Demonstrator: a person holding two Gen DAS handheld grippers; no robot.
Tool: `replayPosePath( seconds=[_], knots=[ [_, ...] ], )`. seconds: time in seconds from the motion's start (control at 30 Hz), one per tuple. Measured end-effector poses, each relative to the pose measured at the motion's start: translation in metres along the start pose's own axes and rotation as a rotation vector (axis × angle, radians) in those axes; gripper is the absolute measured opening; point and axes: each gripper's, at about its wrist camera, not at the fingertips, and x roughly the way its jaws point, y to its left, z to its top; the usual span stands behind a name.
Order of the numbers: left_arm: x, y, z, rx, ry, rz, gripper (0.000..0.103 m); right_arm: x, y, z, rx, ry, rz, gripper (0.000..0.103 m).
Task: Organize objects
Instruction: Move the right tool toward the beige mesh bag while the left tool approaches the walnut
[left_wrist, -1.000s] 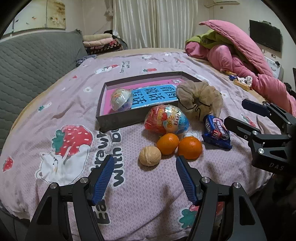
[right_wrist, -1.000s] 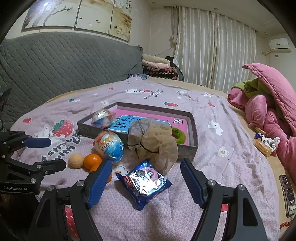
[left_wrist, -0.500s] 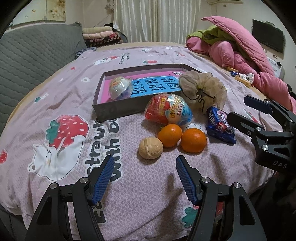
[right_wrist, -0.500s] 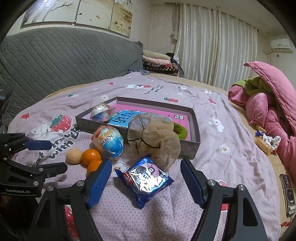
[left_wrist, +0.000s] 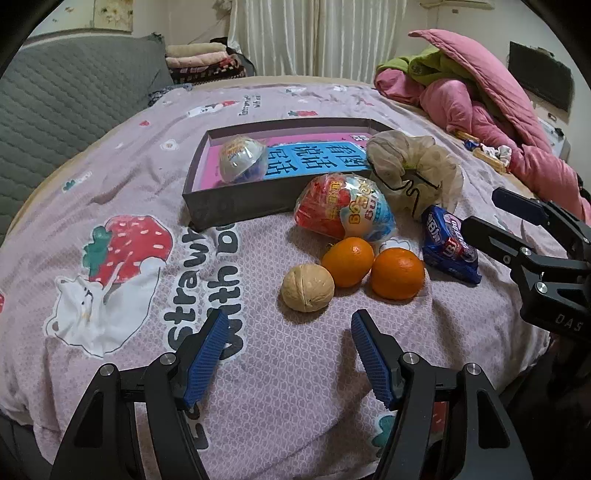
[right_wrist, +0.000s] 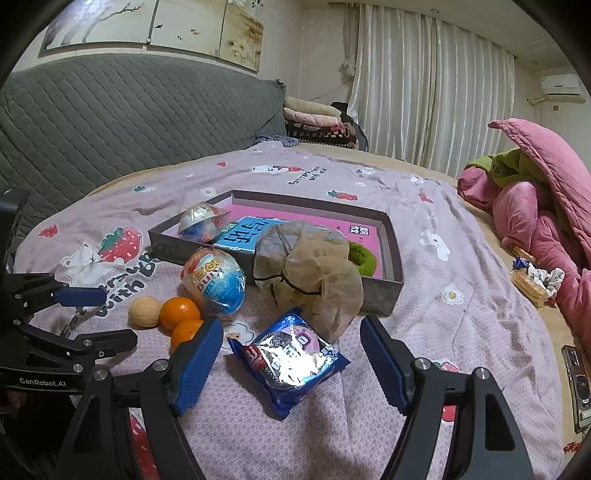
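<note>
Crinkly foil snack packet (right_wrist: 291, 360), wrinkled round walnut (left_wrist: 307, 287), both grippers' ribbed blue fingers (left_wrist: 207, 354) spread, empty.

Background's pretty lived-in: grey quilted headboard (right_wrist: 129, 110), white curtains (right_wrist: 424, 92), a pile of pink bedding (right_wrist: 535, 206) with something green tucked in, folded blankets (right_wrist: 314, 118), and an air conditioner (right_wrist: 561, 86).

Left gripper (left_wrist: 288, 328) hangs tilted down just short of the walnut (left_wrist: 307, 287), jaws spread wide, nothing between them. Right gripper (right_wrist: 291, 339) sits on the far side of that walnut, jaws wide too, pads touching nothing.
</note>
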Motion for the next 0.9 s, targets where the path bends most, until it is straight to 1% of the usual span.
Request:
replayPosePath(
  seconds=[0.77,0.9],
  knots=[
    [0.015,0.006,0.006,-0.015,-0.001,-0.015,0.071,0.018,-0.006,0.003,0.005,0.025,-0.018,0.076],
    [0.016,0.007,0.007,-0.019,-0.003,-0.027,0.071,0.022,-0.007,0.004,0.002,0.030,-0.021,0.076]
  ],
)
